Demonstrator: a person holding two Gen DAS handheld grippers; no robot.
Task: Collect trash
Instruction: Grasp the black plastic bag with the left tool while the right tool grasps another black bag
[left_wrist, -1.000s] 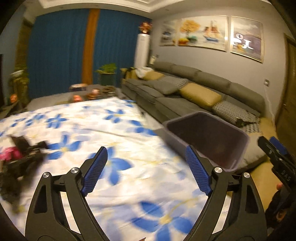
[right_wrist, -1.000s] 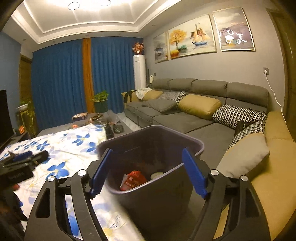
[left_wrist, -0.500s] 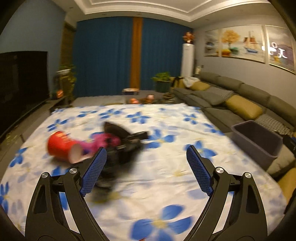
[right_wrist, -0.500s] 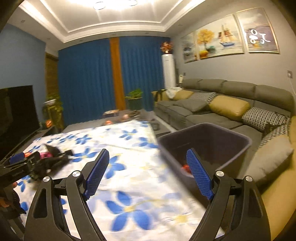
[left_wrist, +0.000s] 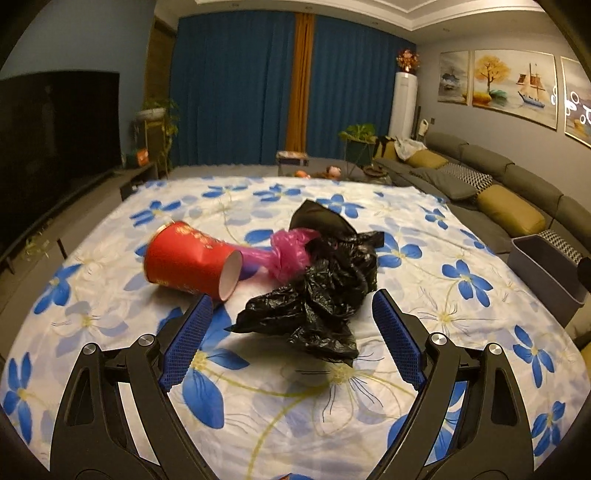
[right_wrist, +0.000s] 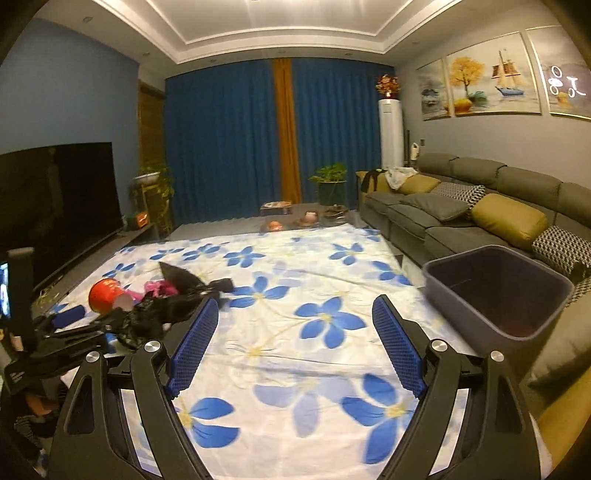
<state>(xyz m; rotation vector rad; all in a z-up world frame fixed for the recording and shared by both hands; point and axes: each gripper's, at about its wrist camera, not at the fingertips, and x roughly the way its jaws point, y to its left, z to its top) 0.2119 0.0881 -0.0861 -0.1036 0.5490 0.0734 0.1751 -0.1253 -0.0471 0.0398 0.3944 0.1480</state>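
trash: black bag (left_wrist: 321, 291), pink bag (left_wrist: 290, 251) & red cup (left_wrist: 192, 260) are bunched together on the floral sheet (left_wrist: 424, 288); cup is tipped on its side, mouth twd the bags.
bin: grey bin (right_wrist: 495, 291) is set at the sheet's right edge by the sofa (right_wrist: 461, 206), well apart from the pile; placed prob. so each item can be carried across & dropped in.
left gripper (left_wrist: 291, 332): jaws are held wide, nothing gripped; black bag is framed btwn the blue pads, no contact seen. Aimed down at the pile, prob. lined up for a grab.
right gripper (right_wrist: 291, 339): jaws wide, empty; pointed over bare sheet btwn pile & bin, tilted slightly down.
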